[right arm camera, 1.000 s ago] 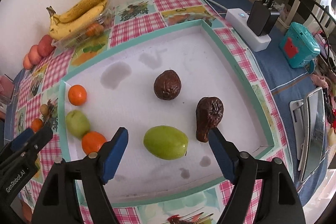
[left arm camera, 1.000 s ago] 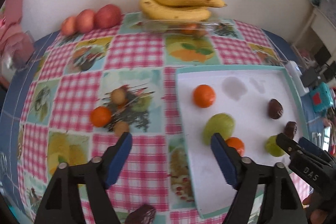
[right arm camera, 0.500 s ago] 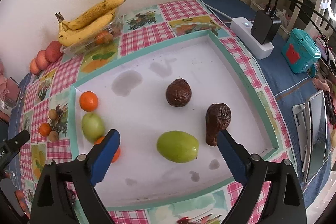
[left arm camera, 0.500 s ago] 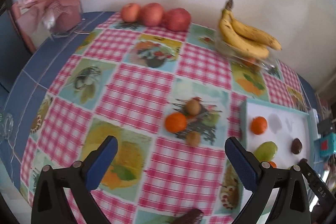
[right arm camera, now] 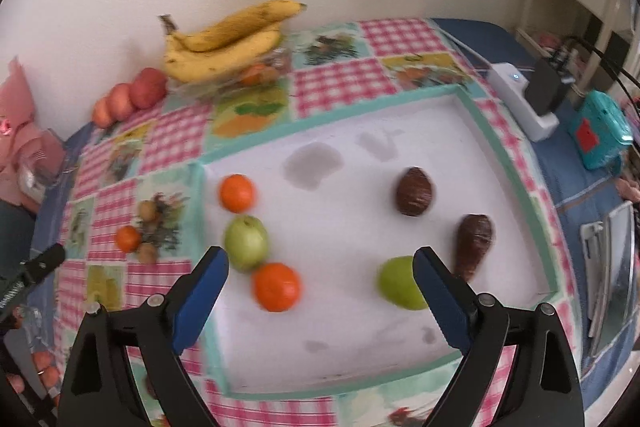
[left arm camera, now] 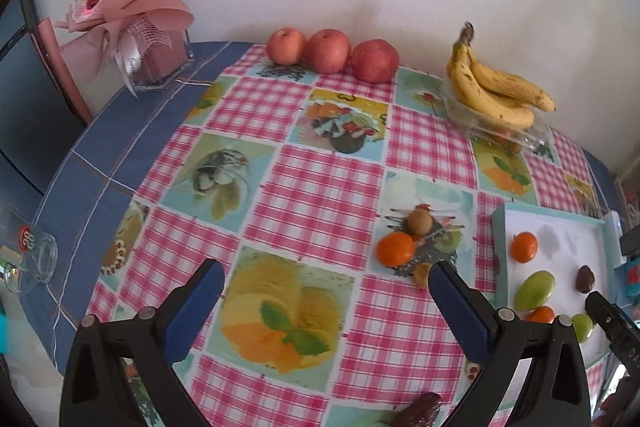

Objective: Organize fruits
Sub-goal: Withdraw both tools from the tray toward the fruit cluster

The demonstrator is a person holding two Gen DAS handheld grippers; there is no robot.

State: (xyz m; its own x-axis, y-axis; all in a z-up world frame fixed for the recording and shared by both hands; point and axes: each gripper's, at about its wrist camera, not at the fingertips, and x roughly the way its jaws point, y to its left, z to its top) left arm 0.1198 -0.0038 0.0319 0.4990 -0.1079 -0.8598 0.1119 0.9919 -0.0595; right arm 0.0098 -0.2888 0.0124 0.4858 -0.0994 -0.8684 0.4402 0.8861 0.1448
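My left gripper (left arm camera: pixel 325 275) hangs open over the checked tablecloth with nothing between its fingers. Just right of it lie an orange (left arm camera: pixel 395 248) and two small brown fruits (left arm camera: pixel 419 221). A dark fruit (left arm camera: pixel 420 413) lies at the bottom edge. My right gripper (right arm camera: pixel 320 259) is open above the white tray (right arm camera: pixel 516 179). An orange (right arm camera: pixel 276 287) lies below the gap between its fingers, untouched. The tray also holds another orange (right arm camera: pixel 237 193), two green fruits (right arm camera: pixel 246 243) (right arm camera: pixel 400 283) and two dark brown fruits (right arm camera: pixel 414 191) (right arm camera: pixel 474 243).
Three red apples (left arm camera: pixel 328 51) and bananas (left arm camera: pixel 496 95) on a clear box stand along the wall. A pink bouquet (left arm camera: pixel 128 3) and a glass (left arm camera: pixel 28 255) are at the left. A power strip (right arm camera: pixel 520 103) and a teal device (right arm camera: pixel 600 131) lie right of the tray.
Both grippers' jaws have spread wider. The left gripper has swung left, off the tray and over the tablecloth. The right gripper has shifted left across the tray, from the green fruit toward the orange.
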